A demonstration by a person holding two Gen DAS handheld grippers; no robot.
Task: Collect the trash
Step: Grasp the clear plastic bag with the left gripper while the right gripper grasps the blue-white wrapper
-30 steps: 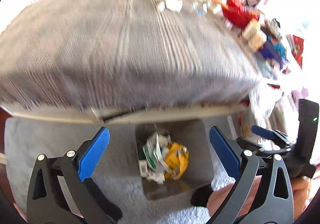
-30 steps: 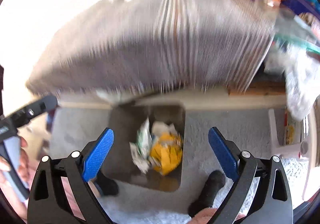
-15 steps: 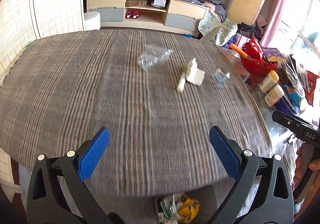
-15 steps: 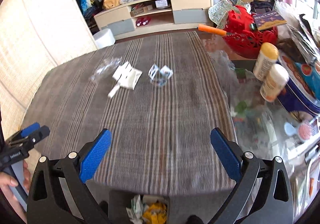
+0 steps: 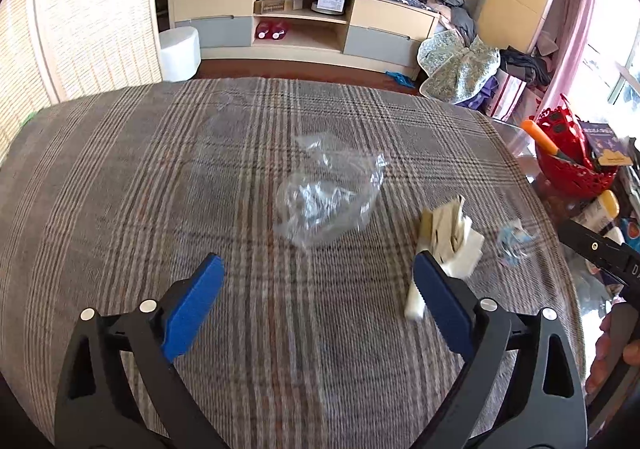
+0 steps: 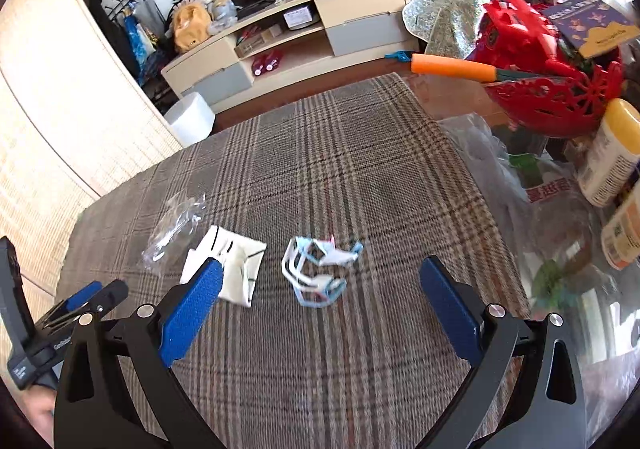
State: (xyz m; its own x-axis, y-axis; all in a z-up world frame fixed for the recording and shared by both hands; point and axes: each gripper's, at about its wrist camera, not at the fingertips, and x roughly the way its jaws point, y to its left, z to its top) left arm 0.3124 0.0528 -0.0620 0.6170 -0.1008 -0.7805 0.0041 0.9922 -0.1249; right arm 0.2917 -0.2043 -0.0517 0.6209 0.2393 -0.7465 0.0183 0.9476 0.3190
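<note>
The left gripper [image 5: 318, 293] hangs over the plaid tablecloth [image 5: 120, 177], jaws wide but closing on nothing; the right gripper [image 6: 320, 291] is spread and empty too. Beyond lie 3 scraps: white folded paper [image 6: 230, 269], a blue-white wrapper [image 6: 316, 273], crumpled clear plastic [image 5: 326, 205].

The left gripper's [image 5: 318, 281] right finger [image 5: 440, 309] covers part of the white paper scrap [image 5: 460, 241]. Beyond it, a small bluish piece [image 5: 514, 239] is blurred, perhaps crumpled wrapper. The right gripper [image 5: 600, 253] is cut off by the frame's edge.
</note>
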